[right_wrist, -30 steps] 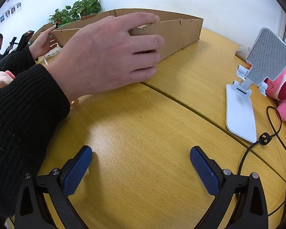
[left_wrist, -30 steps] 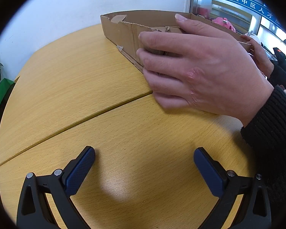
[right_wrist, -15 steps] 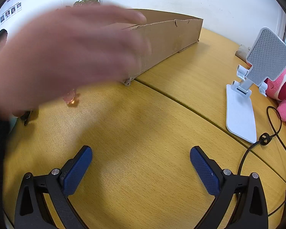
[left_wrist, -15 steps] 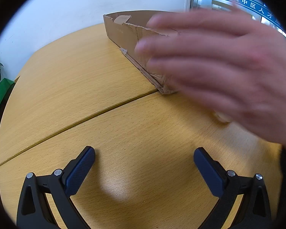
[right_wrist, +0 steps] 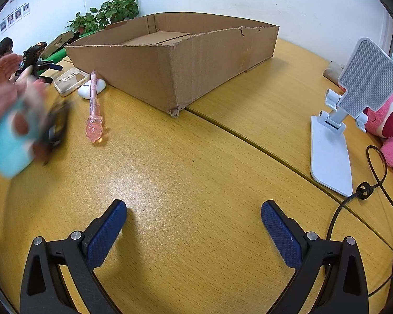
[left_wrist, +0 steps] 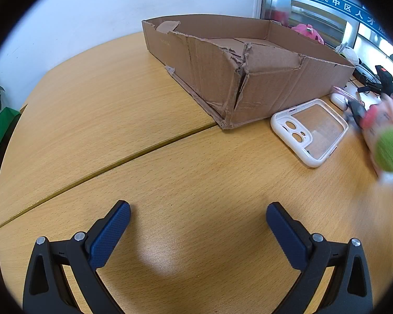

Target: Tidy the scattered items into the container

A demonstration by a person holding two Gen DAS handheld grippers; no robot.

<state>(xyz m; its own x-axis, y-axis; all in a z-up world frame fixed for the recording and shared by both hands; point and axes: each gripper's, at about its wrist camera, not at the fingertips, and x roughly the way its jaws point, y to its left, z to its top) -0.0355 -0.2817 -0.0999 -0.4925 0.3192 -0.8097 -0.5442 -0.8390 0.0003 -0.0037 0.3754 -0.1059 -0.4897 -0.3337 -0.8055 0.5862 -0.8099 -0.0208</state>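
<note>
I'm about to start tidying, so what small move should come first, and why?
Probably wait a beat: a blurred hand is moving over the items left of the cardboard box. Then ease the right gripper, jaws open and empty, toward the pink pen, the loose item lying nearest it on the table. The left gripper is open too.

I count one cardboard box (right_wrist: pixel 175 60) on the table. Loose items beside it: one pink pen (right_wrist: pixel 93 104), one white earbud case (right_wrist: pixel 91 89), one clear phone case (left_wrist: pixel 310 130). One blurred hand (right_wrist: pixel 2 99) holds a pale blue item, unidentifiable. One white phone stand (right_wrist: pixel 330 141), one pink plush toy (right_wrist: pixel 390 123), one black cable (right_wrist: pixel 364 191). Two grippers, two blue pads (right_wrist: pixel 104 235) each.
</note>
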